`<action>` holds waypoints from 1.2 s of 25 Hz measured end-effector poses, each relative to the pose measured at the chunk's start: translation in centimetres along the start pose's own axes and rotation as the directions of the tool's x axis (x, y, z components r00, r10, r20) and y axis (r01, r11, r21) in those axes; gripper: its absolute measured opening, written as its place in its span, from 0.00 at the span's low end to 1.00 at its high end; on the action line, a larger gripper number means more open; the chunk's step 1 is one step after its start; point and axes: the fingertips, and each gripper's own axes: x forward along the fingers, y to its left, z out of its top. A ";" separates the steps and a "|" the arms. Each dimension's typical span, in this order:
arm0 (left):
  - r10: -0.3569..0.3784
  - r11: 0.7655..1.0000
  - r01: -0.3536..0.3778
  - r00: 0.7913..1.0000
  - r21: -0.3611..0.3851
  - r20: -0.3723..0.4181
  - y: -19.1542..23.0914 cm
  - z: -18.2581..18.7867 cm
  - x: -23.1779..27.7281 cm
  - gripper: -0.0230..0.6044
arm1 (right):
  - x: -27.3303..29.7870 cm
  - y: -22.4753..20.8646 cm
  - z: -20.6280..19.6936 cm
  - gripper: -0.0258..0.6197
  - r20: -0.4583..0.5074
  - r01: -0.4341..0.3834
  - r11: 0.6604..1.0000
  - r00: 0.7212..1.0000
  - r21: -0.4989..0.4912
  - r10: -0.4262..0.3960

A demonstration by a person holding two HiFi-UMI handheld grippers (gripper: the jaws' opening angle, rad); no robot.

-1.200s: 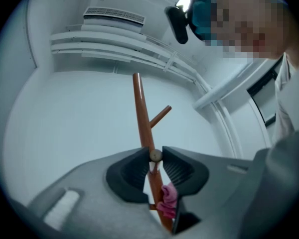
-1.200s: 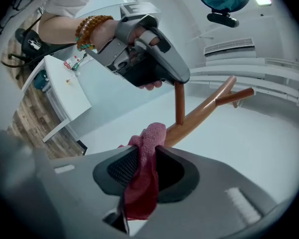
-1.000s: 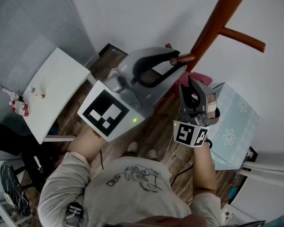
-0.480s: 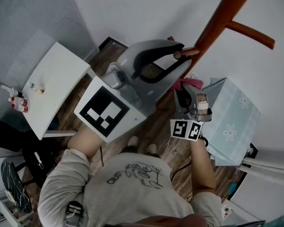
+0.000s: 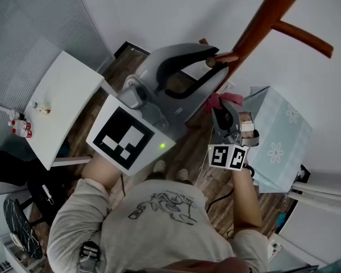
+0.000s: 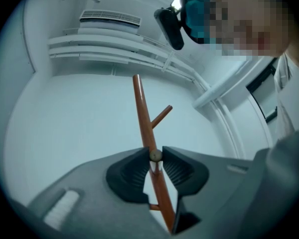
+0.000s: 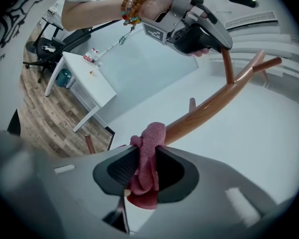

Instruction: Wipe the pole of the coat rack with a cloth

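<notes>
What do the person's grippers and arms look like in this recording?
The left gripper and right gripper are grey shells with black ribbed jaws, each bearing a black-and-white marker cube. A beaded bracelet circles the left wrist; the T-shirt is light grey, printed.

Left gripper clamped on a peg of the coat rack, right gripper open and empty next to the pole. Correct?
Not quite. The right gripper is not open and empty: the right gripper view shows its jaws shut on a pink cloth, held at the pole. The rest stands: the left gripper is clamped on a peg of the coat rack.
</notes>
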 end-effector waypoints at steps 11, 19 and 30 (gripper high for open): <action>-0.011 1.000 0.011 1.000 -0.013 0.015 0.0 0.1 0.0 0.17 | -3.5 -1.2 -2.5 0.20 -0.062 0.022 1.000 0.998 0.012 -0.021; -0.001 1.000 0.002 1.000 -0.020 0.018 0.0 0.0 0.0 0.17 | -6.8 -2.2 -3.7 0.20 -0.075 0.057 0.997 0.996 0.050 -0.054; -0.002 0.999 0.002 1.000 -0.041 0.022 0.0 0.1 0.0 0.17 | -5.8 0.3 -1.2 0.20 -0.014 -0.017 0.992 1.000 0.126 0.019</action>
